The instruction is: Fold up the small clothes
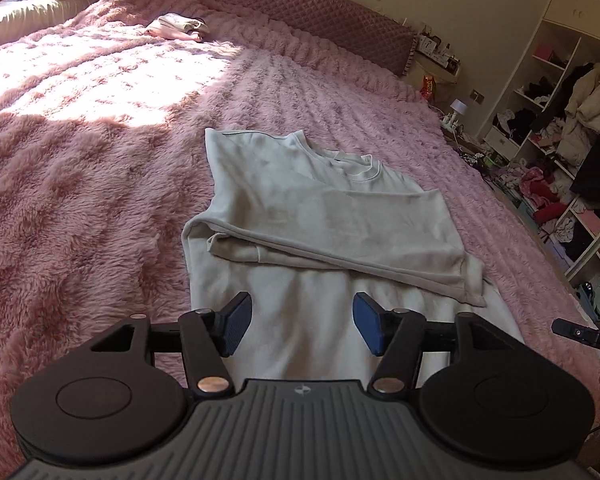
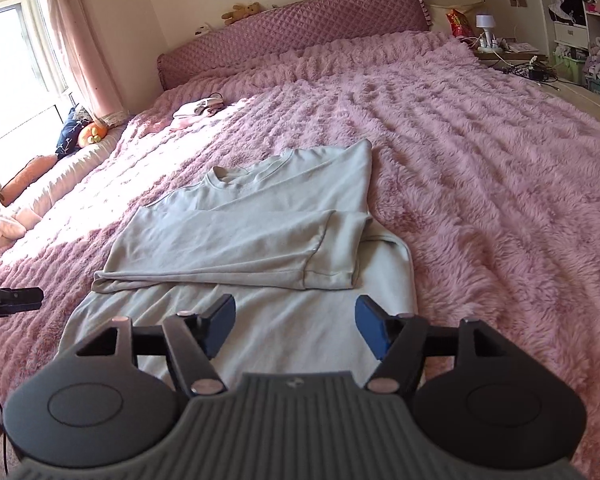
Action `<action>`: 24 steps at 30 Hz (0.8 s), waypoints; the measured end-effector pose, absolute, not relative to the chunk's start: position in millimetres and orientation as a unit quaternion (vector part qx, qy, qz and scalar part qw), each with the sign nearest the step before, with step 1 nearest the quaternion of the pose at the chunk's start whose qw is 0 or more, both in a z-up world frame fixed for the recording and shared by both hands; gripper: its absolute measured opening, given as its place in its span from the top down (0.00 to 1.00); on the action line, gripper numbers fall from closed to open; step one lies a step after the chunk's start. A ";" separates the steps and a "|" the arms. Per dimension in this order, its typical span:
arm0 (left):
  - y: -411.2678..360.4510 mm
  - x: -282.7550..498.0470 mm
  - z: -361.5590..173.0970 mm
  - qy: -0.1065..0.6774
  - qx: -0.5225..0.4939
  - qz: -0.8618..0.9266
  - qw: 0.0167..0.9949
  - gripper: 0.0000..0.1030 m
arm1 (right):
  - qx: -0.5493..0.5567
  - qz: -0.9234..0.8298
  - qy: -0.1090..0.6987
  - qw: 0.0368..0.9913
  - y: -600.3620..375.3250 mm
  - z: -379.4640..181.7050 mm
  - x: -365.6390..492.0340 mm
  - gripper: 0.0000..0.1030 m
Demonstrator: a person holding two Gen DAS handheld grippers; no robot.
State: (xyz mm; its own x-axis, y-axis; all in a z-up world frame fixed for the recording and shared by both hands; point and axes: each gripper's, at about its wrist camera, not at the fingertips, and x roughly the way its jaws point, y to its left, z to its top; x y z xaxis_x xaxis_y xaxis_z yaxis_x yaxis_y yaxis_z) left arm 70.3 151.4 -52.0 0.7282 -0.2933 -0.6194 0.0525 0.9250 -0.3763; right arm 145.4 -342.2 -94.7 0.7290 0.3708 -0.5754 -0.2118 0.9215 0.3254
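A pale grey long-sleeved top (image 1: 300, 200) lies flat on the pink fluffy blanket (image 1: 80, 160), collar away from me, both sleeves folded across its chest. It also shows in the right wrist view (image 2: 240, 232). My left gripper (image 1: 302, 326) is open and empty, hovering over the top's lower hem area. My right gripper (image 2: 296, 326) is open and empty, over the hem too. The tip of the other gripper shows at the right edge of the left wrist view (image 1: 580, 334) and at the left edge of the right wrist view (image 2: 12, 300).
A small pile of folded pale clothes (image 1: 180, 26) lies far up the bed near the quilted headboard (image 1: 300, 4). Cushions and soft toys (image 2: 80, 132) line the window side. A cluttered open wardrobe (image 1: 560, 140) and a bedside table with a lamp (image 2: 486, 26) stand on the right.
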 end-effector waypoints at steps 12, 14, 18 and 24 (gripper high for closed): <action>207.9 -17.5 -110.8 0.415 -0.314 -0.069 0.851 0.33 | 0.140 0.173 0.434 0.873 -410.5 -137.9 43.6 0.44; 213.4 -18.2 -118.7 0.420 -0.333 -0.070 0.841 0.33 | 0.158 0.168 0.445 0.865 -413.5 -147.8 41.4 0.45; 210.2 -22.0 -128.0 0.432 -0.342 -0.077 0.831 0.33 | 0.182 0.166 0.457 0.855 -415.2 -160.2 42.0 0.50; 199.5 -16.4 -138.8 0.469 -0.318 -0.071 0.821 0.33 | 0.202 0.172 0.475 0.839 -405.7 -169.5 54.6 0.51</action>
